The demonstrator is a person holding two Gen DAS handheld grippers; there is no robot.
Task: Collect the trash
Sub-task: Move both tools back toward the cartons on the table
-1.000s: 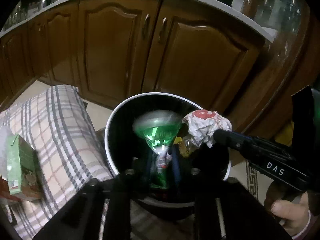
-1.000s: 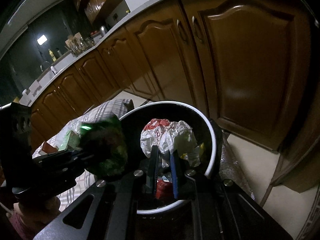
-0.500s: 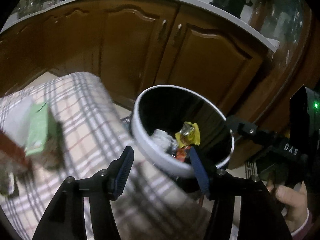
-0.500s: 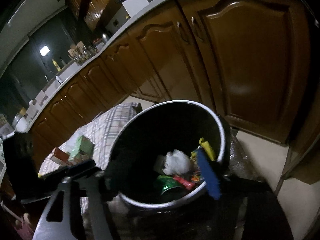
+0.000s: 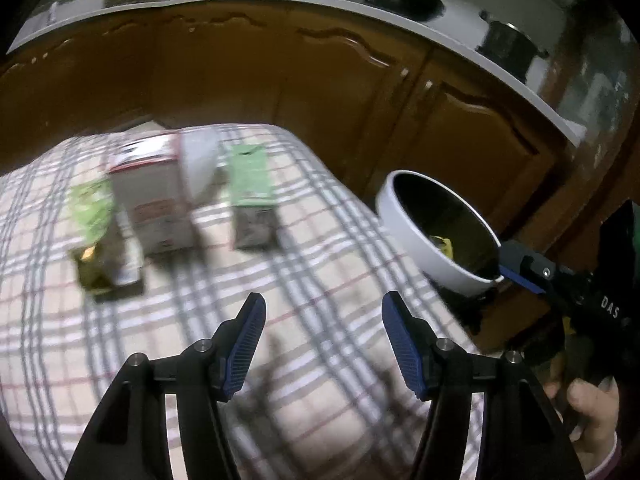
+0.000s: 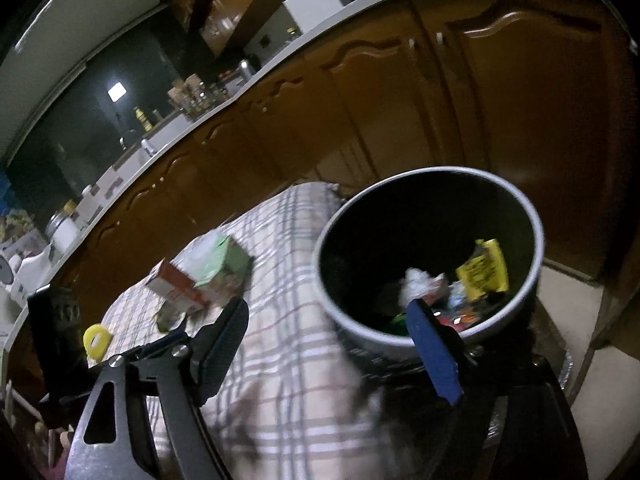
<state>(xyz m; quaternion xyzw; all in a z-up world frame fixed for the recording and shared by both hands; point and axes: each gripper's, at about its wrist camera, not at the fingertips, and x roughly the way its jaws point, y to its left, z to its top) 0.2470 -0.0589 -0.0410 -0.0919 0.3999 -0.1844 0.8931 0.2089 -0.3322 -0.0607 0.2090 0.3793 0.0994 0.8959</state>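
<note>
Left tool: jaws apart, nothing between them, over the plaid-covered desk. Ahead and left of it, blurred: green carton, red-and-white carton, green packet. To its right, white-rimmed bin. Right tool: jaws opening, empty, at the bin's near rim; just beyond it inside the bin, yellow wrapper and crumpled paper.

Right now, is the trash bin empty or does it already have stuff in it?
Partly filled. The right wrist view looks into the bin: a yellow wrapper, crumpled white paper and other scraps lie at the bottom, well below the rim.
</note>
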